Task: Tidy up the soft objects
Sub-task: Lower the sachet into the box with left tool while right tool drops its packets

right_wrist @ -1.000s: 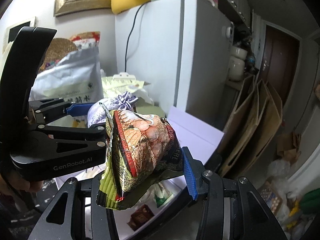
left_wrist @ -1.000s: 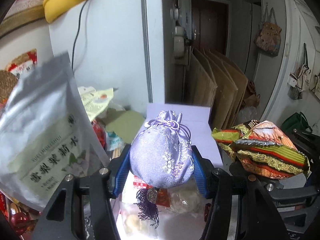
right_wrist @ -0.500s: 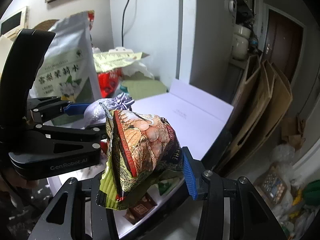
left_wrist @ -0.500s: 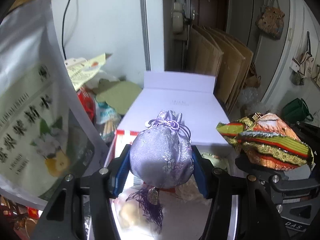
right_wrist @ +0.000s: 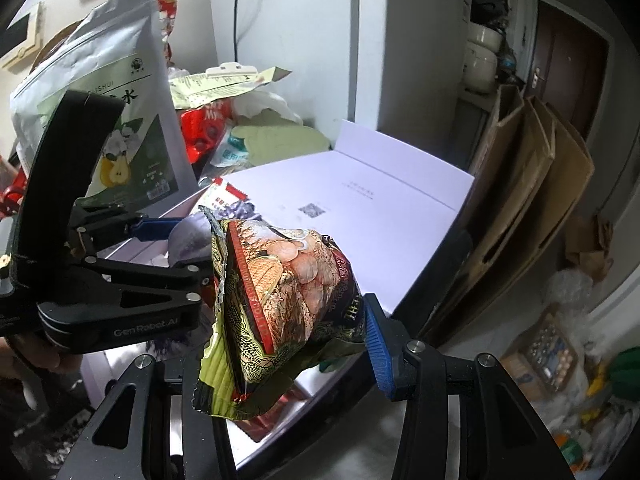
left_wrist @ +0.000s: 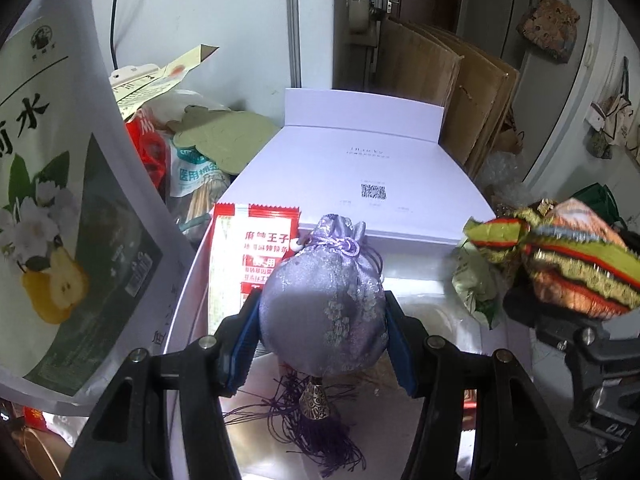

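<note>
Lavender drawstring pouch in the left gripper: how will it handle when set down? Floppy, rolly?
Probably soft: the lavender pouch bulges round between the left gripper pads, so it may slump rather than stand. Its rounded body could roll a little; the satin looks slick. The tassel dangles loose below and may snag on the white box rim.

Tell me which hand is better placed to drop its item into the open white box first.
Left. The left gripper holds the lilac embroidered drawstring pouch directly over the open white box; the right gripper, gripping the crinkled foil snack packet, sits nearer the box's edge.
</note>
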Tool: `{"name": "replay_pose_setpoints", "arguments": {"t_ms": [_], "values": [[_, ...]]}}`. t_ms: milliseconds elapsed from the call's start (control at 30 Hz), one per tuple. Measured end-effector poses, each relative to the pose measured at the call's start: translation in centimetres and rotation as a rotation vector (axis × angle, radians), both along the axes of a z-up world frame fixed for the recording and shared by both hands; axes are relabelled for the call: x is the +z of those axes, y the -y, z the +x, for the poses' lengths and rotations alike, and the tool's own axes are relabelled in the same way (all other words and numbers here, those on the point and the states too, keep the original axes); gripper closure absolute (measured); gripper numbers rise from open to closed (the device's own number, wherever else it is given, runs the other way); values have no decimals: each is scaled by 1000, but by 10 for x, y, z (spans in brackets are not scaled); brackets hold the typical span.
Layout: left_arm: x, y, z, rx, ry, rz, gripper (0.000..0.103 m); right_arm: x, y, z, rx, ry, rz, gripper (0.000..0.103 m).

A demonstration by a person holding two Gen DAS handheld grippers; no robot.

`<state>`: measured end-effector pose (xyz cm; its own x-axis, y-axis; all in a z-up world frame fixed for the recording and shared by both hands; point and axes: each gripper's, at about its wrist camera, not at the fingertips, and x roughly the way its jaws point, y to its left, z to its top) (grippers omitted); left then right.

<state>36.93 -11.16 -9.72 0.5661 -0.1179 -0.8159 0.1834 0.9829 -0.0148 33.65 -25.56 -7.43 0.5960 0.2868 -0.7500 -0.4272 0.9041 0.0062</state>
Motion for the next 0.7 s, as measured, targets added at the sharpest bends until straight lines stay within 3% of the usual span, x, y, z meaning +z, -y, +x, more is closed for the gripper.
{"name": "replay_pose_setpoints", "arguments": {"t_ms": [100, 233, 367, 533, 700], "values": [[-6, 1, -1, -2, -28, 21, 46, -1, 1, 2, -7, -3, 0, 56], [-14, -1, 1, -10, -71, -21, 46, -2, -2, 5, -11, 2, -11, 56], [-7, -3, -6, 5, -41, -11, 46, -2, -5, 7, -17, 21, -46, 56], [11, -7, -17, 46, 51, 50, 16, -2, -9, 11, -14, 34, -71, 56], [20, -14, -24, 73, 74, 60, 14, -7, -17, 19, 11, 17, -95, 56]]}}
